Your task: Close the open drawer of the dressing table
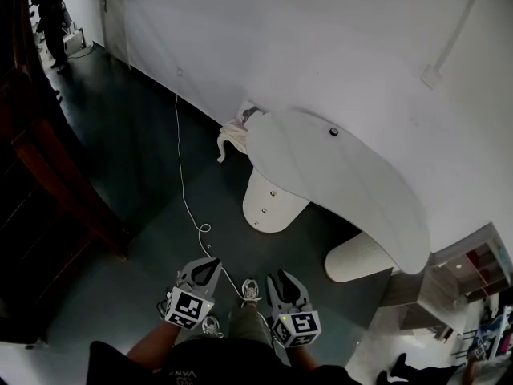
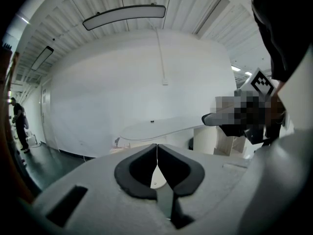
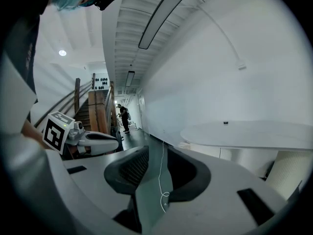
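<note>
The white dressing table stands against the wall, with a curved top and a small dark object on it. A rounded cream drawer front with small knobs juts out under its left end; from above I cannot tell how far open it is. Both grippers hang low over the dark floor, well short of the table. The left gripper has its jaws together with nothing in them. The right gripper is open, and only the floor shows in its gap. The tabletop lies ahead to the right.
A white cable runs across the floor from the wall toward my feet. A pale carved stool stands beside the table's left end. A dark wooden staircase fills the left. A person stands far off. Shelves are at right.
</note>
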